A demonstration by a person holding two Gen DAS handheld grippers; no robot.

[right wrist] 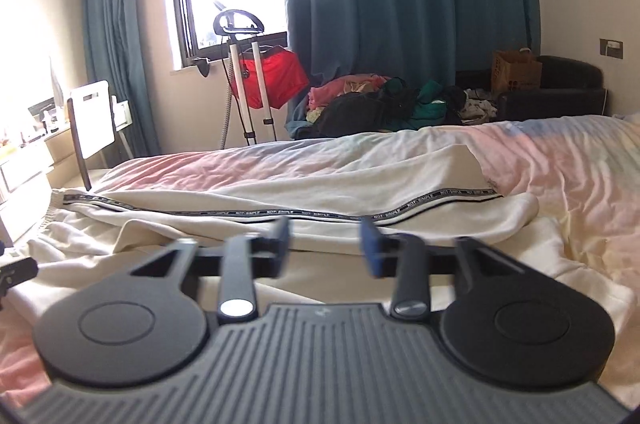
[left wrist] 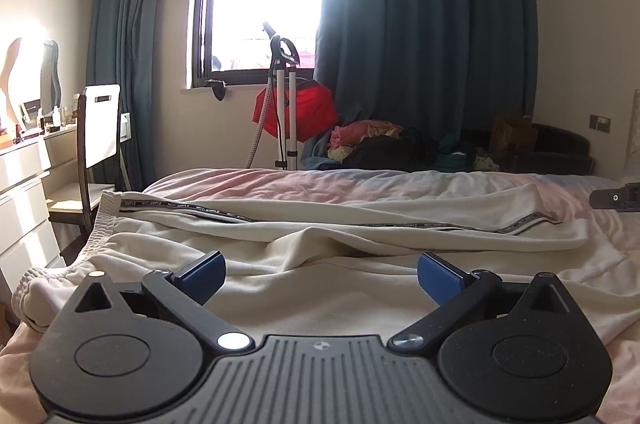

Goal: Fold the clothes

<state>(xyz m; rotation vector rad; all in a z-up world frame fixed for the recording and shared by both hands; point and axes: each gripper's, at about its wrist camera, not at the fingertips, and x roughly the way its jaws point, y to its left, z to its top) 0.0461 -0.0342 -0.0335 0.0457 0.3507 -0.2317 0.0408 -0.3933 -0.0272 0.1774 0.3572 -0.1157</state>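
Garment: cream track trousers (left wrist: 360, 224) with a black lettered side stripe (left wrist: 224, 212), spread across the middle of both frames on the bed, one leg laid over the other, elastic waistband (left wrist: 100, 220) at the left.
Bed: pink-and-pale rumpled sheet (right wrist: 560, 159) under and around the trousers.
Left gripper (left wrist: 320, 274): lower centre of its frame, blue pads spread wide, nothing between them, above the cloth and not touching it.
Right gripper (right wrist: 325, 246): lower centre of its frame, fingers apart and blurred, empty, hovering over the near leg.
Step in hand: likely setting up for the next fold, the lengthwise one looking done.
Doing it well: take waistband and hem ends together, pinching both layers near the stripe so the top leg does not slide; flatten the ridge at mid-leg first.
Edges: bed edge and a white-backed chair (left wrist: 100, 127) at the left, close to the waistband.
Open room: bare sheet at the right of the right-wrist frame, past the hems (right wrist: 516, 203), leaves room to swing the fold across.
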